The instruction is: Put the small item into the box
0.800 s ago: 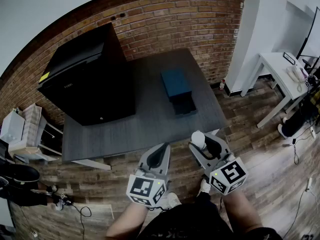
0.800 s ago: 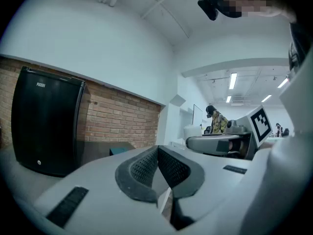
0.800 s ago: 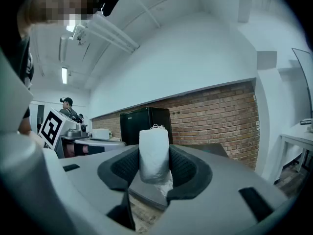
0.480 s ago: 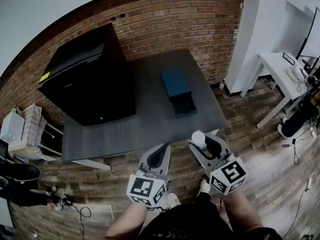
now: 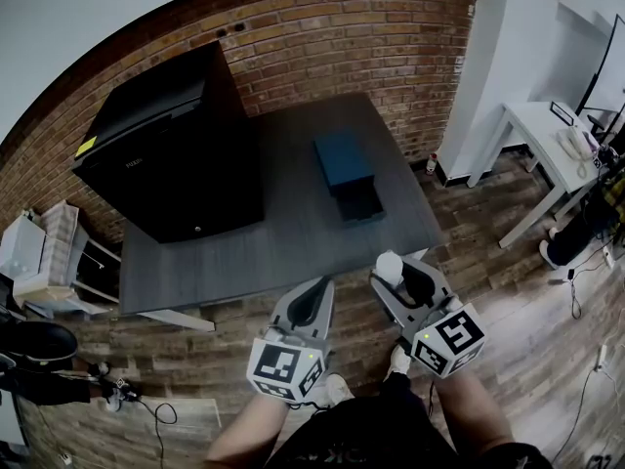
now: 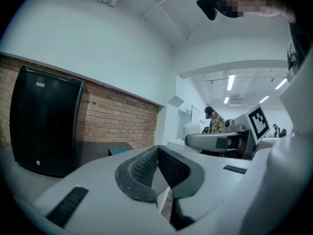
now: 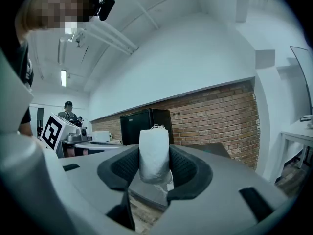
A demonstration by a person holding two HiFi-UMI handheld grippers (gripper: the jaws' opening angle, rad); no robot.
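Head view: the grey table carries a black fridge and the teal box. Short of the table's near edge, the left gripper has its jaws pressed together with nothing between them. The right gripper has its jaws pinching the small white item, well apart from the box.

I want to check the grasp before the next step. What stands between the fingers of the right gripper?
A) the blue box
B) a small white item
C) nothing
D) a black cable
B: in the right gripper view the fingers of the right gripper press on both sides of a small white item, while the blue box sits apart on the table.
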